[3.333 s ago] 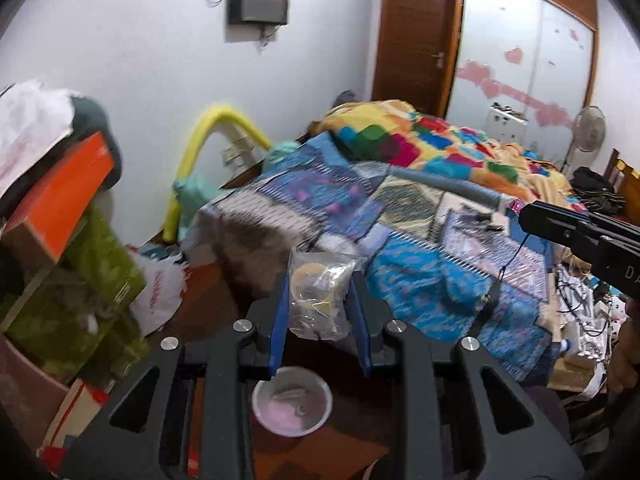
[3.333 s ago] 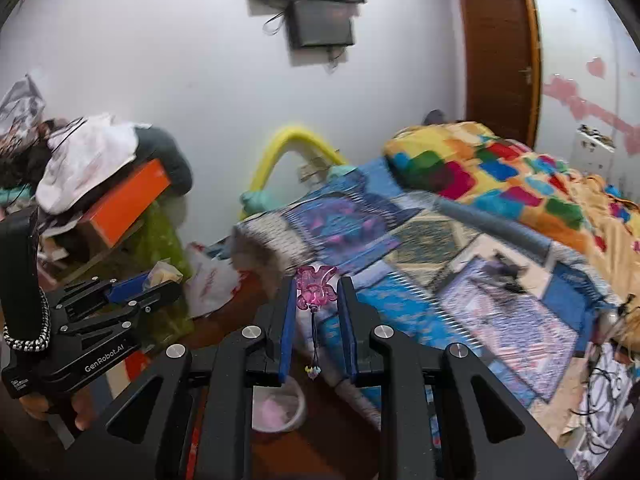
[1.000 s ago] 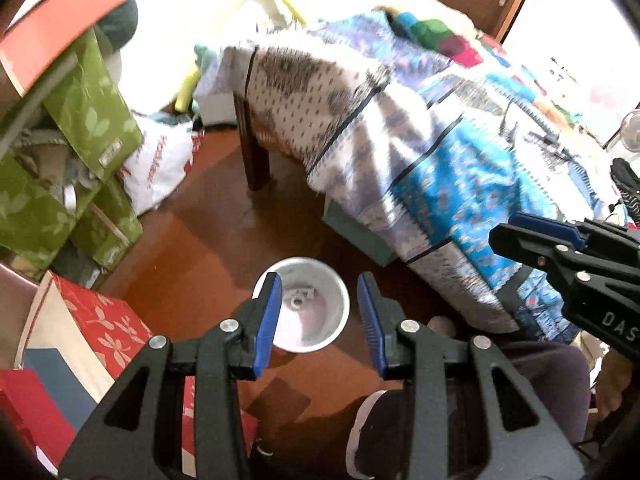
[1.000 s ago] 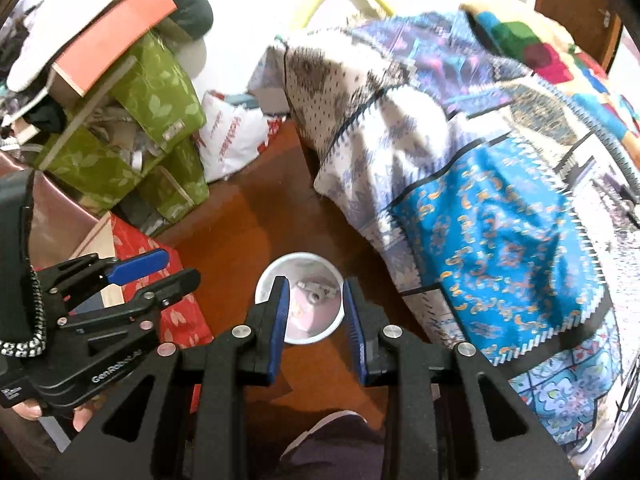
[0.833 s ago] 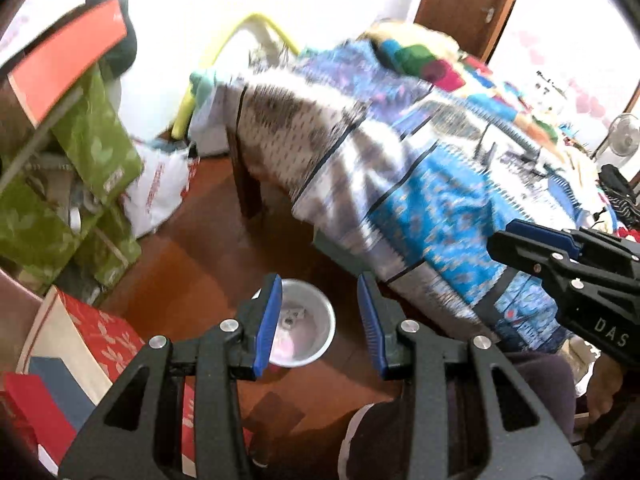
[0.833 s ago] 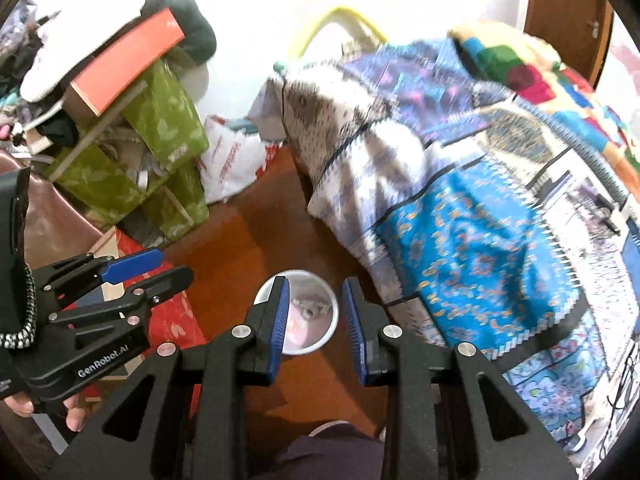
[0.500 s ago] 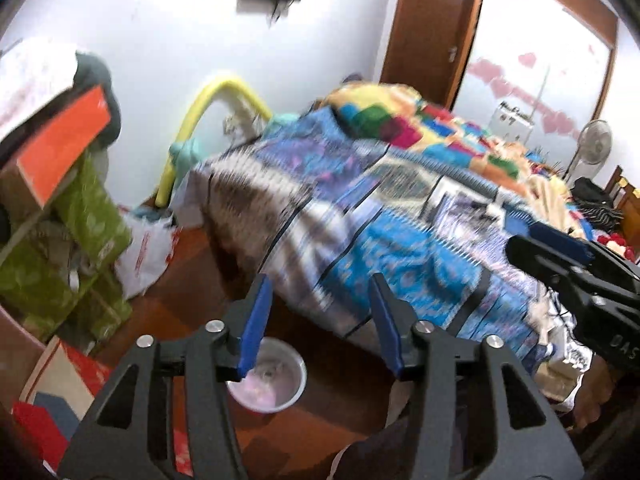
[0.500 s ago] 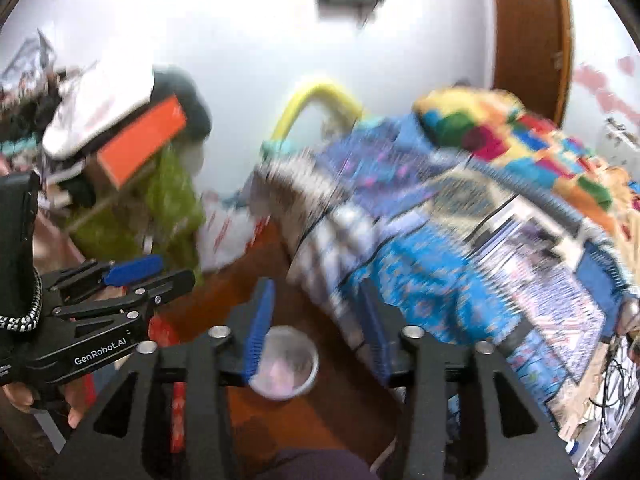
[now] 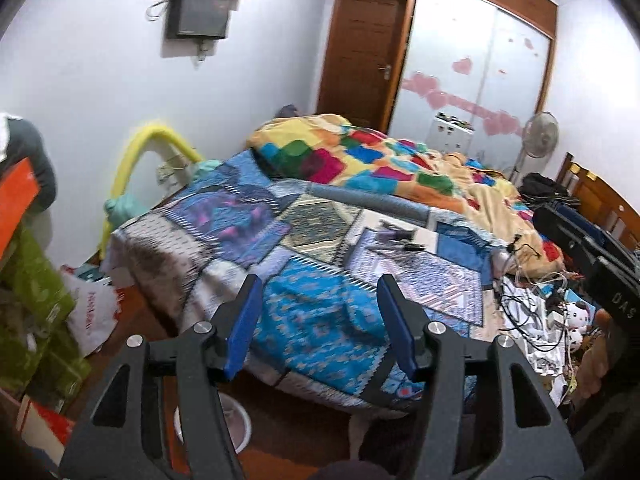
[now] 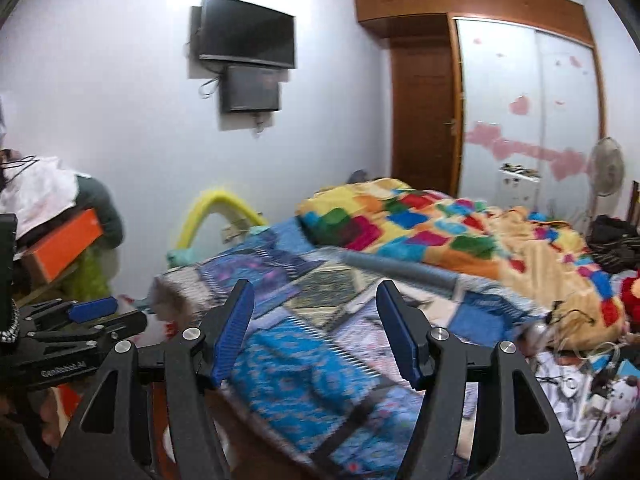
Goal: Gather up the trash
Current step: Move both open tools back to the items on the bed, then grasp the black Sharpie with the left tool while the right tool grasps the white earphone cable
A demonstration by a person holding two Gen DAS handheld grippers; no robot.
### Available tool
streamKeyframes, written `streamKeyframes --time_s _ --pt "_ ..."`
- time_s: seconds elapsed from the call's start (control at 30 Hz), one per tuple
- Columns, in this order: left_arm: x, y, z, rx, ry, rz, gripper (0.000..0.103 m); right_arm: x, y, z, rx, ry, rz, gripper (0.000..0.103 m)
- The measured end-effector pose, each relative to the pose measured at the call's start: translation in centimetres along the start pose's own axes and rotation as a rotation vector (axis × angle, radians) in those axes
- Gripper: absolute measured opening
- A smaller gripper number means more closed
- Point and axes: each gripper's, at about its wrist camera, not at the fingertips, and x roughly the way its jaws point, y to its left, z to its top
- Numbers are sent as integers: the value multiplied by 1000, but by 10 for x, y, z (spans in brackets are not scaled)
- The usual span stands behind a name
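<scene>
Now that both loads sit in the bin (image 9: 236,424) at 7 o'clock, left gripper (image 9: 318,330) and right gripper (image 10: 316,330) have just been spreading, empty, lifting toward the bed (image 9: 320,320) for more trash.

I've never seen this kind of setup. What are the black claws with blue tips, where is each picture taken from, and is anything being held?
There is no robot here. A person carries a hand-held gripper in each hand, and each has a wide-angle camera looking forward along its two fingers. One picture comes from the left gripper, the other from the right gripper. Each also catches the other tool at its edge.

Both look across a bed with a patchwork cover and a colourful blanket. Cables lie tangled at its right side. A small white bin stands on the floor, partly hidden behind the left gripper.

Both pairs of jaws have just been opening and stand apart with nothing between them.
</scene>
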Motion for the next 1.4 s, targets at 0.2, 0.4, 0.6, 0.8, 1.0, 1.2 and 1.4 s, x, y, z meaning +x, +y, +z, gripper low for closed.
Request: streamKeyframes --time_s 0.2,0.4,0.6,0.8,1.0,1.2,1.4 --pt "48 -31 18 50 26 -46 59 21 -44 -7 24 45 -97 60" --pt "115 -55 27 93 85 -82 62 40 -91 -19 80 70 -224 94" --pt "195 -78 26 178 157 -91 64 75 -128 -31 119 158 -240 94" --pt "282 -96 16 261 224 -113 64 120 -156 -55 182 258 -197 94" --pt "357 -106 8 315 277 -137 64 167 -178 -76 255 346 -141 94" --pt "406 -133 -8 516 291 -101 64 201 -191 -93 284 414 -103 94" --pt "427 -149 -12 618 235 -90 63 225 -199 -105 297 449 -85 94"
